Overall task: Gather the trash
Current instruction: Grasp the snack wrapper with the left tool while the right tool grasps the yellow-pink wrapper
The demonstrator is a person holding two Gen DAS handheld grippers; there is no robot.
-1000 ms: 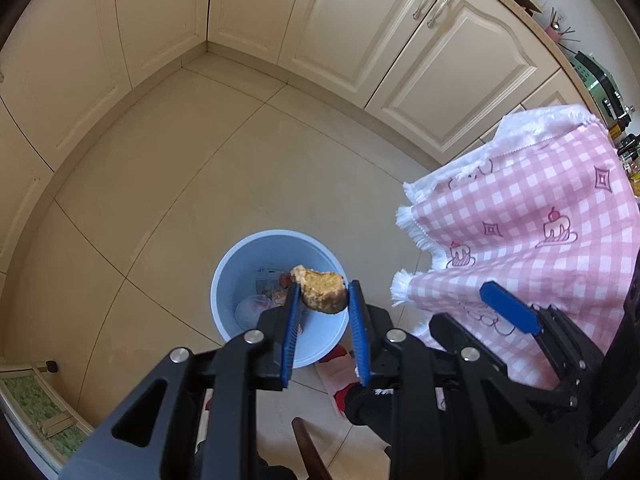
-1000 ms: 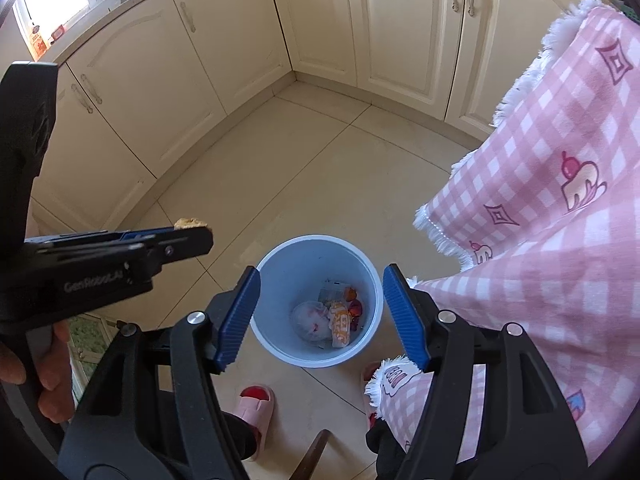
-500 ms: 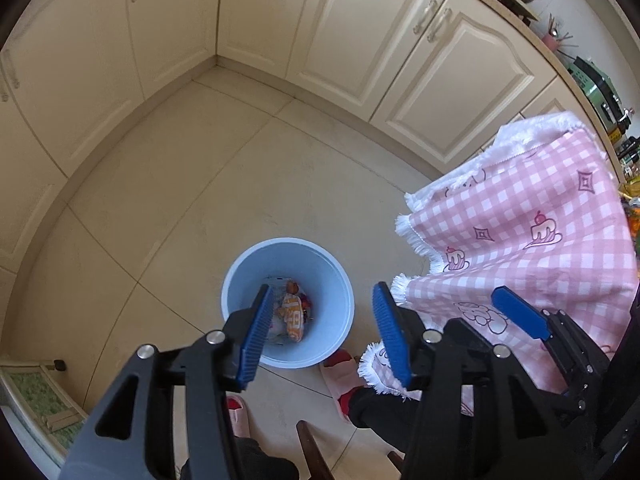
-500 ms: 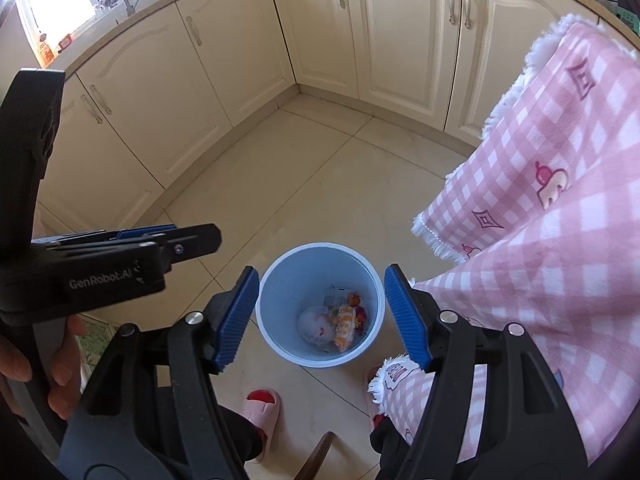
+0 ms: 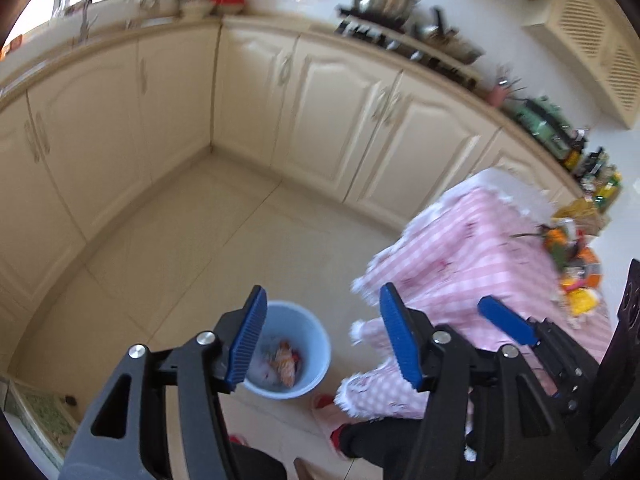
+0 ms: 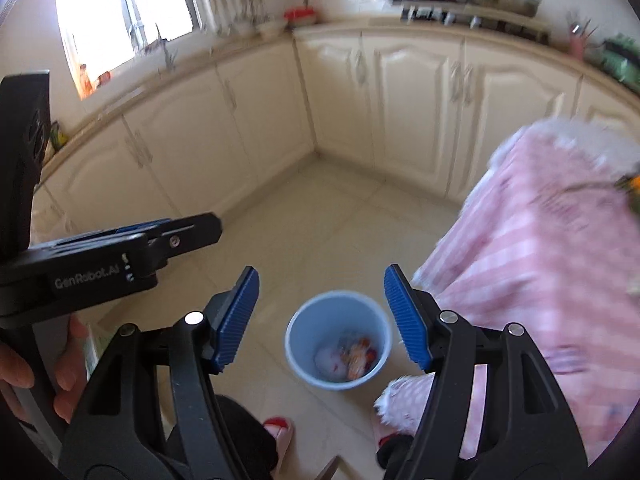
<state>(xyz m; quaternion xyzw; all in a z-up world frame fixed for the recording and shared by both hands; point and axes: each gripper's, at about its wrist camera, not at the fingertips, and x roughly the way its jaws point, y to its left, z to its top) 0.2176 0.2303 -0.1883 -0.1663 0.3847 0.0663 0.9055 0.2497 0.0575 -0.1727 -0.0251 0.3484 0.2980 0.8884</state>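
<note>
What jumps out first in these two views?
The light blue bin on the tiled floor, trash at its bottom, framed between the empty right tongs. Beside it hangs the pink checked tablecloth, colourful clutter on top. The left tongs, jaws opening, hold nothing.

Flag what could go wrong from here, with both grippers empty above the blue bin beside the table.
1. More trash sits near the pink tablecloth's far edge; a gripper reaching for it might catch the cloth and drag items off.
2. The left gripper, jaws opening, and the right gripper hang close together, so they could collide on the way back.
3. The bin stands by the slippered feet and could get kicked.
</note>
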